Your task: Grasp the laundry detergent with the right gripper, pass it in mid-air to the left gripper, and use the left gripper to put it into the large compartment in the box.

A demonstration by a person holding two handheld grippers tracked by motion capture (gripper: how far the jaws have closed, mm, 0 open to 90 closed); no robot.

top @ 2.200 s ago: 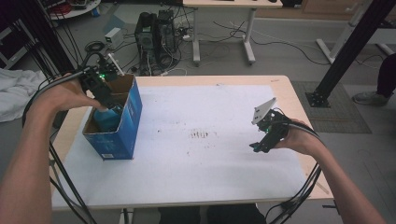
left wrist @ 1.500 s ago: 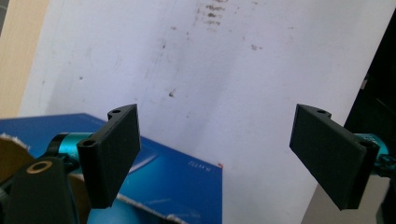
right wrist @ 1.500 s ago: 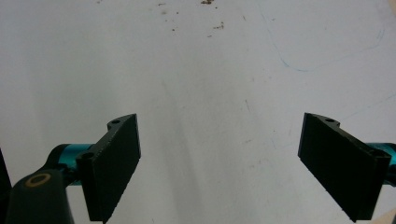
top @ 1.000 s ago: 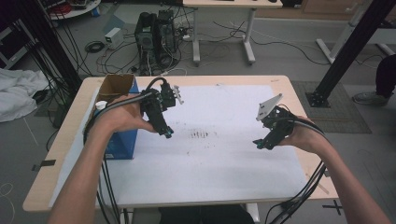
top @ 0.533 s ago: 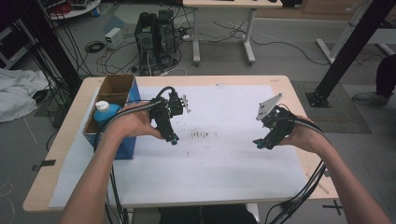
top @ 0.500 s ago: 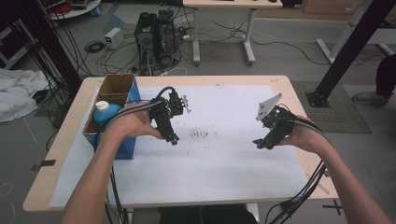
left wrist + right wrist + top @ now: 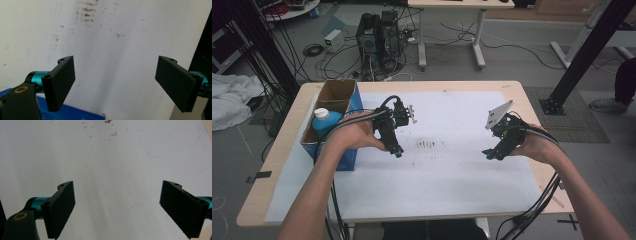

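Note:
A blue cardboard box (image 7: 335, 107) stands open at the table's left side, and a blue bottle with a white cap (image 7: 323, 119) sits inside it. My left gripper (image 7: 397, 151) hangs over the white sheet just right of the box; in the left gripper view its jaws stand wide apart with nothing between them (image 7: 116, 80), and a blue box edge (image 7: 72, 113) shows at the bottom. My right gripper (image 7: 488, 154) hovers over the sheet's right part, open and empty (image 7: 117, 206).
A white paper sheet (image 7: 447, 170) with a patch of brown smudges (image 7: 427, 144) covers most of the wooden table (image 7: 532, 100). Cables trail from both grippers off the near edge. Beyond the table are a computer tower (image 7: 374, 30), floor cables and another desk's legs.
My left gripper has come out of the blue box, leaving the bottle inside, and moved right over the sheet. The right gripper has stayed put.

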